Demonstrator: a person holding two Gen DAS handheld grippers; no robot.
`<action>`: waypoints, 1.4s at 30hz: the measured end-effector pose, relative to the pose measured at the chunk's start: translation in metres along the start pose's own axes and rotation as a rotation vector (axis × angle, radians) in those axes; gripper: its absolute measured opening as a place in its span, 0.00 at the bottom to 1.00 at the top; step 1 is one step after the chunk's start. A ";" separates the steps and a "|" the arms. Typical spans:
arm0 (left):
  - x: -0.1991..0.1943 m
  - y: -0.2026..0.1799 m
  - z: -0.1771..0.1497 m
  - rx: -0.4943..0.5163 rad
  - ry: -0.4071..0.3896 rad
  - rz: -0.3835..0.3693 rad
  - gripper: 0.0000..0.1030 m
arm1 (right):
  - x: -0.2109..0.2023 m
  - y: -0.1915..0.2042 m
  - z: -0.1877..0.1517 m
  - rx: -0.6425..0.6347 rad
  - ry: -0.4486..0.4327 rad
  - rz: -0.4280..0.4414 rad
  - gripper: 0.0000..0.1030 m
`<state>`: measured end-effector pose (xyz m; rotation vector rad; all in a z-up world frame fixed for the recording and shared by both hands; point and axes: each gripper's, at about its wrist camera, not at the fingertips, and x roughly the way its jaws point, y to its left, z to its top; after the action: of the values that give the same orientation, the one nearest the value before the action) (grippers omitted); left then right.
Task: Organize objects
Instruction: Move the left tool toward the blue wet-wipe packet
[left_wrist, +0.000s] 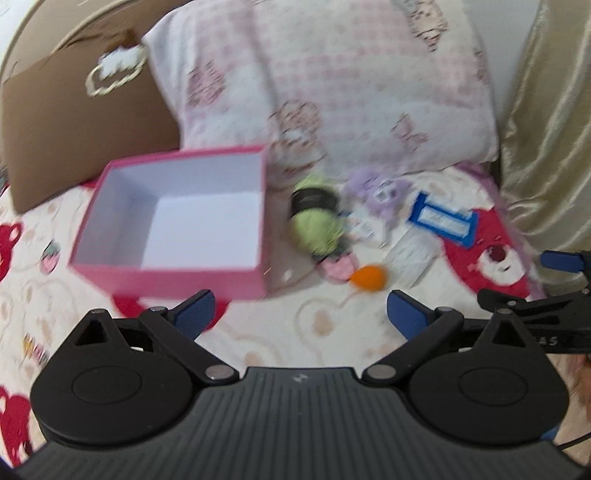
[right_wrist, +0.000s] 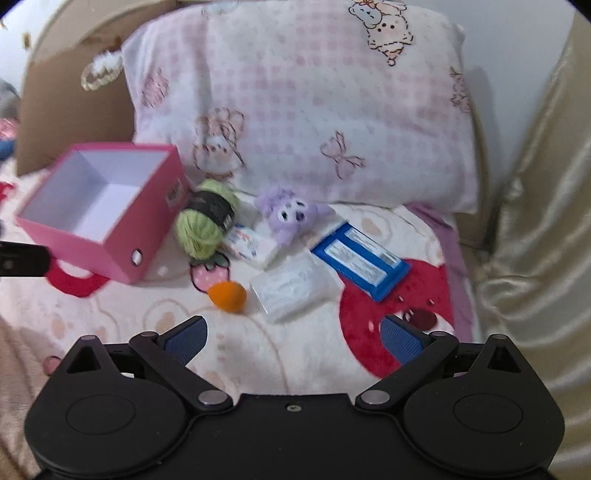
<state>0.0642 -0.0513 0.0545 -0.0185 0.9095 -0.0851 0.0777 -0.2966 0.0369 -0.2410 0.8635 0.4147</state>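
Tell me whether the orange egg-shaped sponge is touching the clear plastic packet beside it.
Apart. The right wrist view shows a strip of bedspread between the orange sponge and the clear plastic packet; the blurrier left wrist view also shows a gap.

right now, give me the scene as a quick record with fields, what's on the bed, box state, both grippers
surface: patterned bedspread with red bears, checked pillow behind
container: open pink cardboard box, white inside, nothing in it
loose items: green yarn ball, purple plush toy, orange egg-shaped sponge, clear plastic packet, blue flat packet, small white packet
items position: all right of the box, on the bedspread
left hand-held gripper: open, holding nothing
right hand-held gripper: open, holding nothing
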 end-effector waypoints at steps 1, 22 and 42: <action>0.003 -0.007 0.008 -0.006 -0.001 -0.021 0.97 | -0.001 -0.018 0.006 0.045 -0.013 0.027 0.98; 0.140 -0.091 0.083 0.090 -0.017 -0.143 0.92 | 0.110 -0.122 0.010 0.491 -0.106 0.174 0.98; 0.273 -0.135 0.070 0.044 0.014 -0.329 0.67 | 0.192 -0.188 -0.015 0.919 -0.013 0.275 0.83</action>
<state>0.2769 -0.2094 -0.1106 -0.1273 0.9117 -0.4118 0.2626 -0.4210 -0.1142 0.7325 0.9956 0.2361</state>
